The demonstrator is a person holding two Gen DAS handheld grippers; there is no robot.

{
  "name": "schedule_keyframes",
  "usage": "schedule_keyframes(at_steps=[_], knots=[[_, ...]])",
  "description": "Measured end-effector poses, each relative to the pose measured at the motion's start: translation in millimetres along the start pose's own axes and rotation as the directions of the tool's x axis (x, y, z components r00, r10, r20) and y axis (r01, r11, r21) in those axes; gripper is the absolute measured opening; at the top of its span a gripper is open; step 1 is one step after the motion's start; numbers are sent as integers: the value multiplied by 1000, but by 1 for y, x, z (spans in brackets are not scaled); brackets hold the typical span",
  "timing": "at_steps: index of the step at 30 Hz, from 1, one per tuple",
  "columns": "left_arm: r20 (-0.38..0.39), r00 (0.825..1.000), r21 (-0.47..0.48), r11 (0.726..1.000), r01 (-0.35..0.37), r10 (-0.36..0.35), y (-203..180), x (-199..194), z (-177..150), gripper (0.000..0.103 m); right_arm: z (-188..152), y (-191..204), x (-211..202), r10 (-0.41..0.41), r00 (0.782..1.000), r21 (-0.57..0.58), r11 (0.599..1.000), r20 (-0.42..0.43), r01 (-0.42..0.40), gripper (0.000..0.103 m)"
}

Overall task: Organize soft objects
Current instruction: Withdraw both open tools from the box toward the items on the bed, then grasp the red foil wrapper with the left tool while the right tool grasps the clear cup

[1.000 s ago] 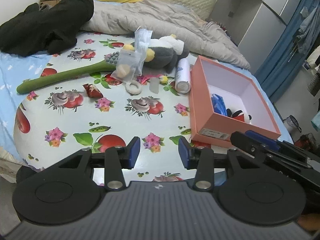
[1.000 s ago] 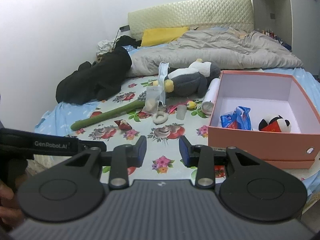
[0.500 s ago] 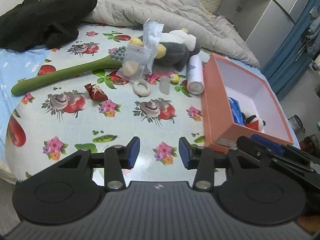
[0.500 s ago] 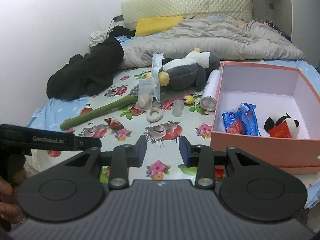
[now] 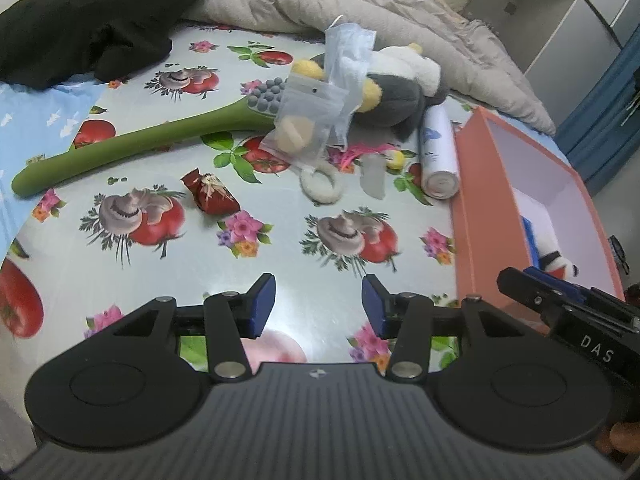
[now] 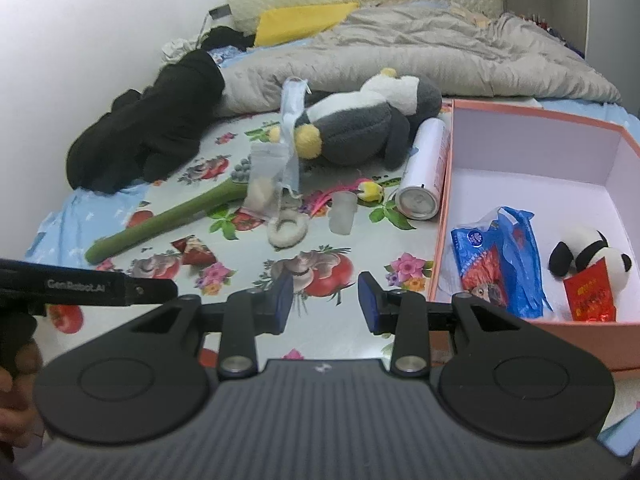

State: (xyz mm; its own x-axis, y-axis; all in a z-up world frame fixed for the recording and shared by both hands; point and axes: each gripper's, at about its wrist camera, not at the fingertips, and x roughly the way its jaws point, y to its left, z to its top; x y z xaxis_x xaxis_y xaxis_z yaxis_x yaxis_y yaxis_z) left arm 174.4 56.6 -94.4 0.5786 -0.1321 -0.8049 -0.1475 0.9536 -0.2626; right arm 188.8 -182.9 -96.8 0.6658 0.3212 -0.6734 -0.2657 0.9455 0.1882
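You're holding both grippers over the fruit-print cloth [image 5: 280, 264]. Left gripper [image 5: 318, 304]: jaws spread, just been opening, nothing between them. Right gripper [image 6: 323, 300]: jaws apart, gripping nothing. Penguin plush [image 6: 360, 128] is lying farther back, beside the pink box [image 6: 444, 208], against the grey quilt [image 5: 360, 4]. Only your right view is showing the panda toy [image 6: 592, 256] and blue bag [image 6: 500, 256] fully.
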Motion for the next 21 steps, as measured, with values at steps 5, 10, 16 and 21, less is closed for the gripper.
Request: schedule_keyframes(at_steps=[5, 10, 16, 21], knots=[[-6, 1000, 4, 1000, -20, 20, 7, 25, 17, 54, 12, -4, 29, -3, 1000, -2, 1000, -27, 3, 39], [-24, 999, -6, 1000, -31, 30, 21, 51, 36, 55, 23, -5, 58, -12, 999, -12, 1000, -41, 11, 39], [-44, 997, -9, 998, -65, 65, 39, 84, 50, 57, 31, -2, 100, -14, 997, -8, 1000, -77, 13, 39], [-36, 992, -54, 991, -119, 117, 58, 103, 54, 57, 39, 1, 136, -35, 996, -4, 999, -80, 34, 39]])
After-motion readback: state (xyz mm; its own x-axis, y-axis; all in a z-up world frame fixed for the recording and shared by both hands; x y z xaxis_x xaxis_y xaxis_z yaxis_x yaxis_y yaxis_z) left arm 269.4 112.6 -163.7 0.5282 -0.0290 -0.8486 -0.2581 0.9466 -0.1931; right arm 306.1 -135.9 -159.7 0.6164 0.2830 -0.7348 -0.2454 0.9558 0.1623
